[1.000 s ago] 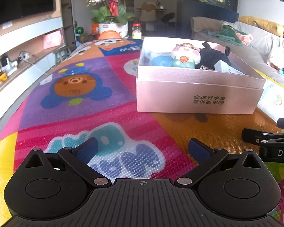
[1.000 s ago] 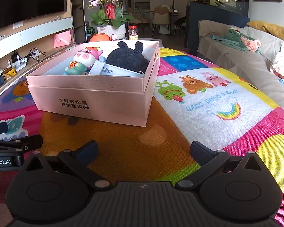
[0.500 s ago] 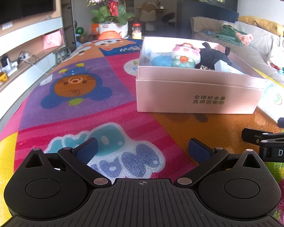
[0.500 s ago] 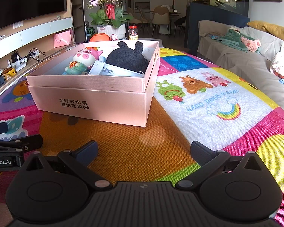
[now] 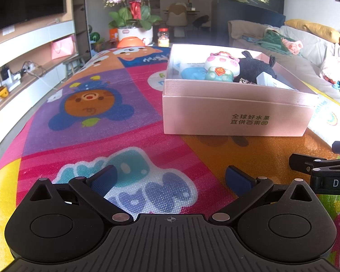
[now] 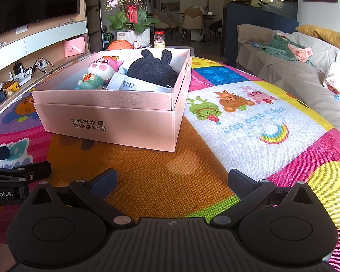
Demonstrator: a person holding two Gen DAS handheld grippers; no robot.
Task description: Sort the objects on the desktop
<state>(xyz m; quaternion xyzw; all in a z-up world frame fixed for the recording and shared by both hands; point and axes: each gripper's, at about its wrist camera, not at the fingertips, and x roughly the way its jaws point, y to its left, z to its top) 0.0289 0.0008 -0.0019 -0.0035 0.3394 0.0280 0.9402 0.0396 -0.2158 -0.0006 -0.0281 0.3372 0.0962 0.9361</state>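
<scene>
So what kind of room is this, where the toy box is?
Most likely a home living room. There is a sofa with cushions along one side, a big dark TV over shelves on the other, and a potted orchid beyond the pink toy box, with dining chairs further back.

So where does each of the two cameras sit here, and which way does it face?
Left wrist: on the left gripper, low over the mat, facing the pink box ahead-right; own open fingers show, right gripper at right edge.
Right wrist: on the right gripper, facing the box ahead-left; open fingers, left gripper at left edge.
Shared: box, pig toy, black plush, flowers.
</scene>
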